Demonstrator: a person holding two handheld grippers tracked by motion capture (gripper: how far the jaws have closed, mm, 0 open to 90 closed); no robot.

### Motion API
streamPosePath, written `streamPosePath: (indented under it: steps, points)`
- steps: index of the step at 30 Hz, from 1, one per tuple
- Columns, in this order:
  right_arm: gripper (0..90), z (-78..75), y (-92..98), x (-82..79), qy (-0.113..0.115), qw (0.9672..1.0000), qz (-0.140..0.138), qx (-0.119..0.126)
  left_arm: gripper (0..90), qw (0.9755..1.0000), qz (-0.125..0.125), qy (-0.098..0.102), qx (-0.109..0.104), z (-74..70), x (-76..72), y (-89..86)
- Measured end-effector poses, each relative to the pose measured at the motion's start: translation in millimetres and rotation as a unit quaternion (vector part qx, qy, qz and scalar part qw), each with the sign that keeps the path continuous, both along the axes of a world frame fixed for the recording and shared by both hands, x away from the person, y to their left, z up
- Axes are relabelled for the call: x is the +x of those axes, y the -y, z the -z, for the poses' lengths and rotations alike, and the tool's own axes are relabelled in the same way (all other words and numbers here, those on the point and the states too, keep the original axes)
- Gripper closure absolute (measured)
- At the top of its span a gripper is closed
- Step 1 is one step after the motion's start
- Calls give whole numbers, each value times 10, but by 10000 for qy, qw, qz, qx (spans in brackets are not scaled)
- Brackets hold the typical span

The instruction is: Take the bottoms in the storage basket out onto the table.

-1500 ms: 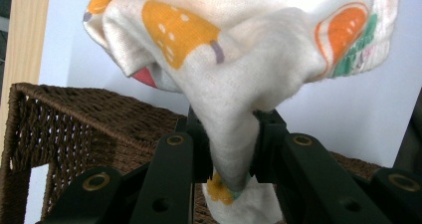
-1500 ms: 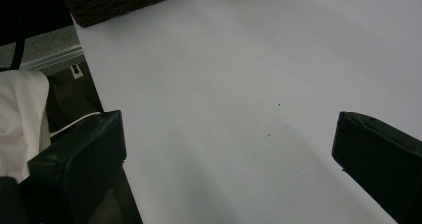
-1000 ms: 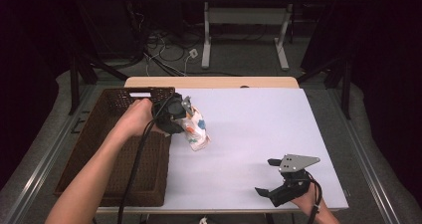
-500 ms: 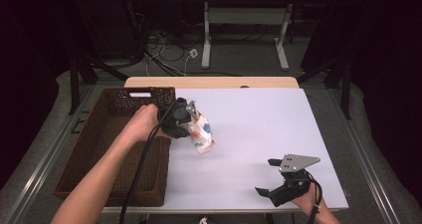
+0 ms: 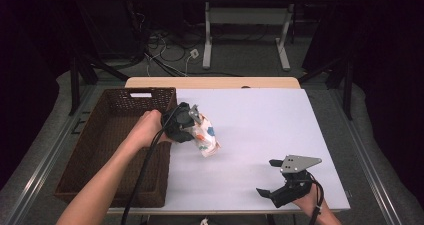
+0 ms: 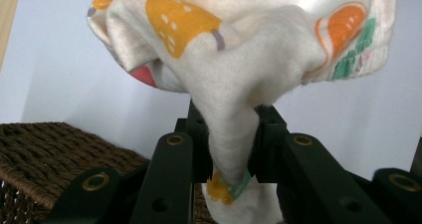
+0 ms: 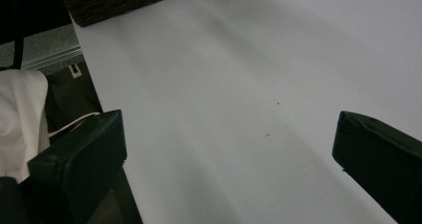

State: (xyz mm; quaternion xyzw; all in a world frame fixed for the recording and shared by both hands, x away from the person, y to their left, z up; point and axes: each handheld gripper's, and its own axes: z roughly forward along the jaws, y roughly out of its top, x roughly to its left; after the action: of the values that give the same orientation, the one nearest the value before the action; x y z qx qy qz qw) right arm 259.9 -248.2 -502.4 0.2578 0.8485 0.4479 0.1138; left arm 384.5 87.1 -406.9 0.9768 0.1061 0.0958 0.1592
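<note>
The left gripper [image 5: 192, 120] pinches a cloth [image 5: 206, 137] tight, just beside the basket [image 5: 100, 150]; the right gripper [image 5: 270, 191] is wide apart

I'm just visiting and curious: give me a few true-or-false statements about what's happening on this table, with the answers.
1. The left gripper is clamped on a printed cloth. True.
2. The cloth lies inside the wicker basket. False: it hangs over the white table, beside the basket.
3. The right gripper is open and holds nothing. True.
4. The basket stands at the table's right. False: it stands at the left.
</note>
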Motion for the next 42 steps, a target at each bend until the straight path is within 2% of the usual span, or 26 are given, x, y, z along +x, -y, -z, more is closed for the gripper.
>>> streamPosePath:
  steps: [10,14,26,30,34,42]
  points:
    - [2,1,-1,1,3,10000,-8,2,751,10000,1,-10,-49,59,-4,38]
    - [6,0,-2,-1,16,10000,16,-17,752,10000,24,-24,10,92,3,59]
    - [0,1,2,4,1,10000,39,-4,751,9999,-95,-34,-139,175,-6,113]
    - [0,0,6,7,-12,10000,37,0,751,9999,-58,-25,-81,198,0,127]
    - [0,1,2,4,-12,10000,57,1,751,9998,-124,-32,-152,227,-9,144]
    - [0,1,1,5,-17,10000,62,-2,749,9998,-142,-13,-109,278,1,172]
